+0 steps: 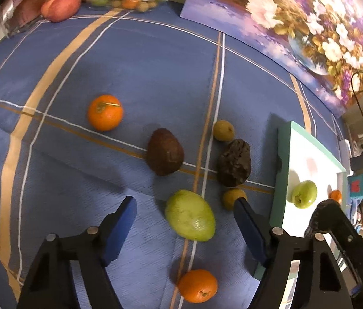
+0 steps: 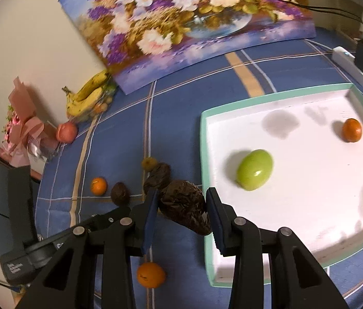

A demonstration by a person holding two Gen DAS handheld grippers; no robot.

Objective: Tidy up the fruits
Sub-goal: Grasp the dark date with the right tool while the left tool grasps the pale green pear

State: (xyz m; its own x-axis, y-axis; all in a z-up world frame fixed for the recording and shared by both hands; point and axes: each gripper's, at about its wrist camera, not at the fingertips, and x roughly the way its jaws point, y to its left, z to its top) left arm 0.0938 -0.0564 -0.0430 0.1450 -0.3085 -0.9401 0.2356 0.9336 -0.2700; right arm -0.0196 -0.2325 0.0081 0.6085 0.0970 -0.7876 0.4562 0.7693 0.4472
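We have a dark wrinkled avocado [image 2: 184, 207] clamped between the jaws of the right gripper [image 2: 181, 212], both blue pads pressing on its flanks, and it hangs just beside the near-left rim of the white tray [image 2: 203, 154]. Inside the tray lie a green mango [image 2: 255, 170] and a small orange [image 2: 352, 130], well apart from each other.

To do this step well, we should carry the avocado clear over the teal rim before lowering, then set it on bare white floor between the two fruits already there — not on top of either. We judge the skin to be soft, so a light squeeze is enough, and we should let go only once it rests on the tray.

The left gripper [image 1: 185, 220] stands partly open over the blue checked cloth [image 1: 142, 64], its jaws straddling a second green mango [image 1: 190, 215] without touching it — nothing is held. Here we should lower squarely so both pads meet the mango's long sides; it is smooth and oval and could roll. Close by on the surface lie two more dark avocados [image 1: 165, 152], two small yellow fruits [image 1: 223, 130] and two oranges [image 1: 105, 112], so we should keep the fingers from nudging them.
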